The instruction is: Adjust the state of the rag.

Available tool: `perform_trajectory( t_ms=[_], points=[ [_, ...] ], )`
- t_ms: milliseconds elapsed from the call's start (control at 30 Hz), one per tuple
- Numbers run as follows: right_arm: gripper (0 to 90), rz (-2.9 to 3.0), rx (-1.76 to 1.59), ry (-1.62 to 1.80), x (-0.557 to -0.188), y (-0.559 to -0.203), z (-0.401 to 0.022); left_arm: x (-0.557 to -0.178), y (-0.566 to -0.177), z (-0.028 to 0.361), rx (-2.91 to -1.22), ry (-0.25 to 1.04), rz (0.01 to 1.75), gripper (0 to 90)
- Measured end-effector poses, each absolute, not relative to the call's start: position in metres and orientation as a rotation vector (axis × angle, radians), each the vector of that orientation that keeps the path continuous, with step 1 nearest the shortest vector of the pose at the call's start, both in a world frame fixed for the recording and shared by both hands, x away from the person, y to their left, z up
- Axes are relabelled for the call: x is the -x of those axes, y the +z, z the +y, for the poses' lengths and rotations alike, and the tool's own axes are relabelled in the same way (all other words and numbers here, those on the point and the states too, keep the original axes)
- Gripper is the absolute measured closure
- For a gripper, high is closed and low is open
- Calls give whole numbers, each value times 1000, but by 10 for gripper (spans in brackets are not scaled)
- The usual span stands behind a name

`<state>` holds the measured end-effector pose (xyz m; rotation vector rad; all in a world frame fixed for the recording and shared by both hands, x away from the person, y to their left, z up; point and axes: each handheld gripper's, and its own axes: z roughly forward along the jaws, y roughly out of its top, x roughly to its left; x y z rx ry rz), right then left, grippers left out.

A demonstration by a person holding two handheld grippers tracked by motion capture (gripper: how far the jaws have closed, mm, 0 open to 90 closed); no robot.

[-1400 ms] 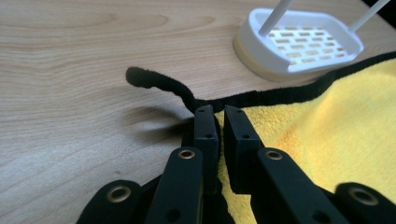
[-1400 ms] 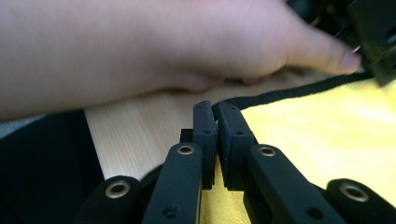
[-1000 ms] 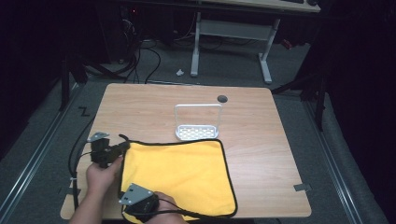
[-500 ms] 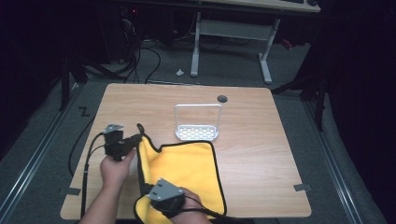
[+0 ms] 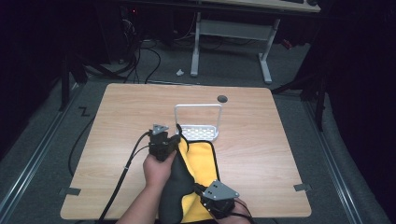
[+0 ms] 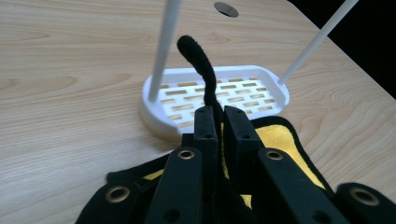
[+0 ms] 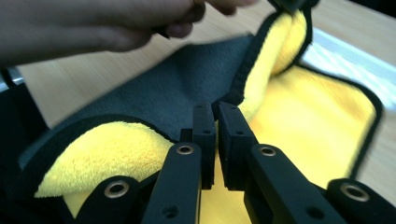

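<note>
Overhead, the left tool [image 5: 173, 141] and right tool [image 5: 208, 198] each clamp an edge of the yellow cloth [image 5: 201, 161], folded between them on the desk [image 5: 261, 140].

Left gripper view: black hem [image 6: 200, 60] pinched, white rack [image 6: 219, 91] just beyond.

Right gripper view: jaws closed on the hem.

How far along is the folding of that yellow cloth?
About halfway, I'd say. The left gripper and right gripper each pinch the black-edged left side of the yellow cloth and have lifted it, grey underside showing, above the half lying flat. Left to do: laying it down beside the white rack and letting go.
</note>
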<state>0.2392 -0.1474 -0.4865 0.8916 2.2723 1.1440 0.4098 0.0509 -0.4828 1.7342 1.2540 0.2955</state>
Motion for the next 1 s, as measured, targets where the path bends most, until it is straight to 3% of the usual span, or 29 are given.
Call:
perform_trajectory(
  t_ms=[233, 600, 633, 667, 767, 800, 1000],
  points=[
    [865, 2256, -956, 1120, -234, -493, -175, -398, -463, 34, -1611, 401, 1171, 843],
    [899, 2246, -1046, 1081, -233, -501, -194, -414, -480, 3, -1748, 237, 1168, 818],
    [875, 2243, -1043, 1080, -233, -501, -194, -414, -482, 1, -1757, 238, 1168, 818],
    [758, 2248, -1073, 1092, -235, -503, -194, -414, -482, 0, -1760, 249, 1163, 826],
    [704, 2269, -1100, 1085, -241, -508, -194, -416, -485, 0, -1766, 236, 1172, 845],
    [632, 2287, -1133, 1051, -247, -512, -191, -417, -485, 0, -1765, 234, 1177, 865],
    [645, 2341, -1197, 1007, -254, -522, -188, -419, -488, -1, -1774, 229, 1175, 880]
  ],
)
